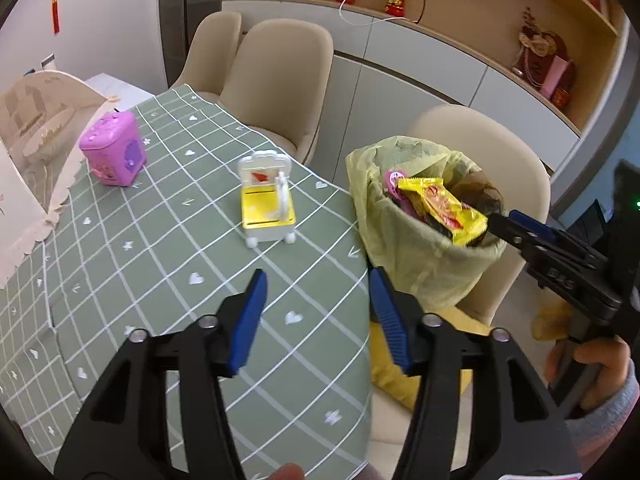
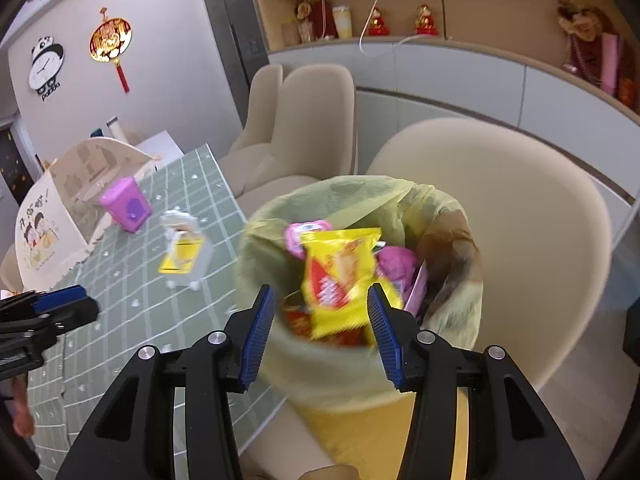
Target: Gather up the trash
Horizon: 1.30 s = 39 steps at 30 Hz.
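Dining room, green checked tabletop (image 1: 160, 280): no loose trash visible. Yellow wrapper (image 2: 340, 280) lies atop lined bin (image 2: 360, 376). Both the left hand-held gripper (image 1: 318, 320) and right hand-held gripper (image 2: 320, 336) gape, empty.

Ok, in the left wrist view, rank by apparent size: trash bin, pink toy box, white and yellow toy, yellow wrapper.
1. trash bin
2. white and yellow toy
3. pink toy box and yellow wrapper: look alike, unranked; the box sits farther away.

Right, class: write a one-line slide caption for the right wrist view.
Open right gripper above the lined bin, yellow snack wrapper lying on top of the trash.
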{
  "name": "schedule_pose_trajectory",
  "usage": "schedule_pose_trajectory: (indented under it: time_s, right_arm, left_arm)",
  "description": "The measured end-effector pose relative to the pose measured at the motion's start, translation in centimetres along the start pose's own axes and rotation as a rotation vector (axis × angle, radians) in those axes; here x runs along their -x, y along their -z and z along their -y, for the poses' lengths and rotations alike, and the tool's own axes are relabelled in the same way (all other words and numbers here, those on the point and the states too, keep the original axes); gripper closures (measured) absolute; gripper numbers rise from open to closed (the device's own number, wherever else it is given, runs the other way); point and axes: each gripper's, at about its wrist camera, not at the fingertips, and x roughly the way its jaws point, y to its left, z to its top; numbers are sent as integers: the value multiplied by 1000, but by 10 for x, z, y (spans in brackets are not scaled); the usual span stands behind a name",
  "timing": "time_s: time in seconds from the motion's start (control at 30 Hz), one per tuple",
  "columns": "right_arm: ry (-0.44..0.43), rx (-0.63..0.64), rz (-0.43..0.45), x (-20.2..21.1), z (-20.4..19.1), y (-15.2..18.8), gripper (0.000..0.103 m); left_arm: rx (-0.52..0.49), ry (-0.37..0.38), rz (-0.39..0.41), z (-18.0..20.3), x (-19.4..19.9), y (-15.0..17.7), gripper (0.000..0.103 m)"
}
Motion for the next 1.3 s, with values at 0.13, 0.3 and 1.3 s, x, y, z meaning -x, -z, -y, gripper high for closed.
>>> schedule_pose_trajectory:
  time_s: [0.13,0.3,1.3]
  right_arm:
    - [43,17,56,35,-39,18,57]
    - [87,33,97,70,-96,47,57]
    - [196,-37,141,115,-212,120,57]
  left_arm:
    - [-52,3,28,-16,21,15,47]
    - [-109,14,74,-36,47,37,47]
    - [-149,-26,221,-103,117,108,47]
